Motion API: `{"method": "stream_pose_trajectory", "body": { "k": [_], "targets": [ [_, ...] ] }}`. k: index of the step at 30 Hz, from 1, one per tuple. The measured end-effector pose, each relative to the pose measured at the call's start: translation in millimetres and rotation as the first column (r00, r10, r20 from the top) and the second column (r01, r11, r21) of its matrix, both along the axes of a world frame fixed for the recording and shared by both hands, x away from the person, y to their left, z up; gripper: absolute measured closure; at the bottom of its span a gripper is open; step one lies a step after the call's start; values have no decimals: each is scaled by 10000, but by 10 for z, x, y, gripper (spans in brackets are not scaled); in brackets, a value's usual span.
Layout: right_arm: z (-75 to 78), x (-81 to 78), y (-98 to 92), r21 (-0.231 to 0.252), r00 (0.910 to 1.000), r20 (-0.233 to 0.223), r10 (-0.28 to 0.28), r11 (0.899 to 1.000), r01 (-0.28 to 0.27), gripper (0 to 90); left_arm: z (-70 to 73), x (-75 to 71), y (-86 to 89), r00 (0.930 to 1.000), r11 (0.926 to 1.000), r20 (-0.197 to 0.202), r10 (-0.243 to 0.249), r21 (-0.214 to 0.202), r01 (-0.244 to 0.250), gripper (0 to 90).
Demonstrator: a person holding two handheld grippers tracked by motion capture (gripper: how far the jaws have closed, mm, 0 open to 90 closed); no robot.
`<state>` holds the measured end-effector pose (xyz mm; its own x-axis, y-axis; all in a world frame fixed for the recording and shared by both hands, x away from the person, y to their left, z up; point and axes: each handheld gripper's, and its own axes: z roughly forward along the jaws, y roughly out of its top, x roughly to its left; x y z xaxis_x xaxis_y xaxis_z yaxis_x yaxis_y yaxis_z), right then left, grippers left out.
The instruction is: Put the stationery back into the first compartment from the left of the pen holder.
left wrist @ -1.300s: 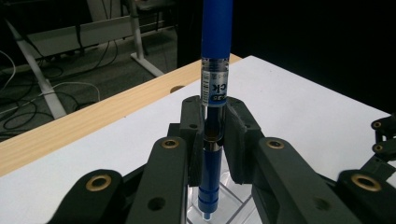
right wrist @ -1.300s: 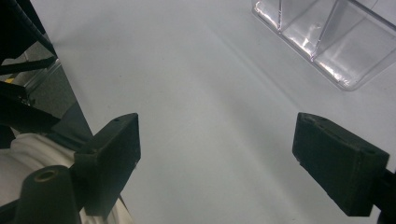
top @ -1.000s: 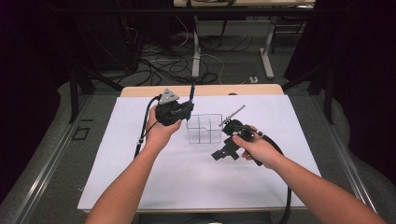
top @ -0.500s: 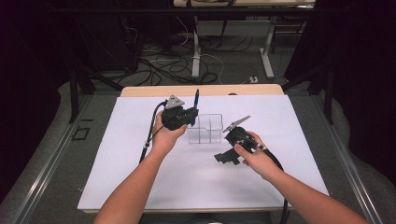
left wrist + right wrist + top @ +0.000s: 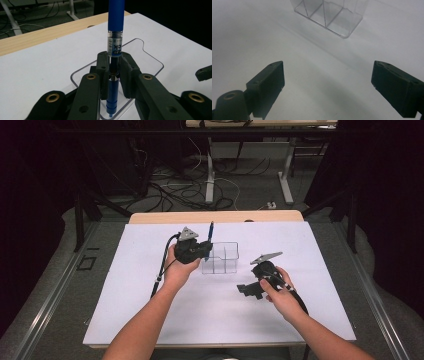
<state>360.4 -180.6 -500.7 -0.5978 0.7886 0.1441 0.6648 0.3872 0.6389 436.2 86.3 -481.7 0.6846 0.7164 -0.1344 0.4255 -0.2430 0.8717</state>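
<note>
A blue pen (image 5: 116, 25) stands upright with its tip down, and my left gripper (image 5: 114, 65) is shut on its barrel. The tip hangs over the near end of a clear divided box (image 5: 150, 58). In the high view the left gripper (image 5: 206, 251) holds the pen (image 5: 210, 231) at the left edge of the box (image 5: 227, 265) on the white sheet. My right gripper (image 5: 248, 291) is low over the sheet, to the right of the box and nearer the person. Its jaws stand wide apart with nothing between them (image 5: 329, 75), and the box (image 5: 329, 15) lies ahead of them.
A white sheet (image 5: 125, 310) covers most of the wooden table (image 5: 150, 217). Cables trail from both grippers toward the person. A jaw of the right gripper (image 5: 203, 72) shows at the right of the left gripper view. Beyond the table are desk legs and floor cables.
The left gripper has sunk with the pen toward the box. The right hand has dropped and drawn slightly to the right, closer to the sheet.
</note>
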Motion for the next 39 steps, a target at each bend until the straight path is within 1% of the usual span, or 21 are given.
{"method": "stream_pose_trajectory", "body": {
  "k": [4, 5, 6, 7, 8, 9, 11, 13, 14, 15, 16, 18, 19, 23, 26, 28, 32, 33, 34, 36, 39],
  "targets": [
    [-38, -17, -76, 139, 9995, 167, -254, 9996, 251, 111, -4, -4, -6, 10000, 10000, 29, -34, 50, 34, 789],
    [-31, -24, -96, 102, 9996, 29, -285, 9995, 284, 111, -2, -7, -6, 10000, 9999, -7, -49, 95, 49, 789],
    [-47, -22, -110, 197, 9991, 248, -356, 9992, 351, 111, -2, -11, -6, 10000, 9999, -79, -49, 117, 50, 788],
    [-51, -23, -127, 222, 9988, 309, -384, 9990, 377, 112, -1, -13, -7, 10000, 9999, -90, -27, 158, 28, 787],
    [-48, -31, -137, 294, 9987, 199, -472, 9985, 467, 112, 1, -20, -9, 9999, 9999, -165, -12, 156, 15, 786],
    [-49, -29, -153, 288, 9987, 251, -448, 9986, 441, 112, 9, -23, -1, 9999, 9998, -159, -49, 216, 53, 784],
    [-46, -34, -168, 330, 9983, 215, -533, 9981, 525, 112, 31, -42, 11, 9999, 9999, -167, -30, 102, 32, 762],
    [-48, -30, -182, 379, 9981, 324, -515, 9980, 503, 112, 65, -71, 24, 9999, 10000, -155, 7, -70, -8, 725],
    [-41, -39, -183, 391, 9979, 252, -593, 9975, 583, 112, 88, -83, 40, 9999, 10000, -140, 44, -13, -44, 700],
    [-36, -40, -190, 357, 9978, 314, -586, 9977, 574, 112, 106, -95, 56, 9999, 9999, -99, 47, -97, -48, 678],
    [-32, -40, -197, 325, 9975, 412, -579, 9979, 566, 112, 123, -109, 70, 9998, 9997, -162, 103, -219, -107, 644],
    [-25, -46, -202, 325, 9972, 441, -611, 9977, 597, 112, 159, -128, 117, 9997, 9997, -219, 128, -221, -132, 591],
    [-22, -48, -205, 343, 9966, 531, -626, 9976, 608, 112, 168, -141, 133, 9995, 9992, -246, 191, -358, -199, 566],
    [-14, -63, -211, 306, 9950, 729, -687, 9973, 667, 111, 205, -202, 219, 9989, 9981, -355, 317, -521, -335, 443],
    [-15, -70, -218, 290, 9936, 813, -789, 9966, 768, 111, 225, -260, 295, 9988, 9964, -340, 360, -751, -384, 397],
    [-13, -70, -229, 313, 9930, 863, -800, 9965, 776, 111, 233, -314, 348, 9976, 9954, -324, 606, -729, -629, 390],
    [-18, -72, -255, 327, 9910, 943, -945, 9952, 918, 109, 246, -407, 464, 9952, 9945, -628, 749, -683, -791, 369],
    [-18, -74, -263, 351, 9909, 910, -992, 9947, 963, 109, 252, -427, 493, 9948, 9951, -623, 803, -533, -836, 369],
    [-21, -74, -272, 343, 9902, 940, -1034, 9943, 1006, 109, 266, -451, 530, 9943, 9965, -767, 736, -351, -765, 366],
    [-28, -74, -293, 340, 9890, 979, -1104, 9936, 1076, 109, 273, -495, 594, 9938, 9954, -707, 854, -367, -881, 354],
    [-38, -72, -328, 338, 9875, 1048, -1175, 9928, 1146, 108, 287, -563, 693, 9890, 9920, -892, 1181, -330, -1215, 324]
  ]
}}
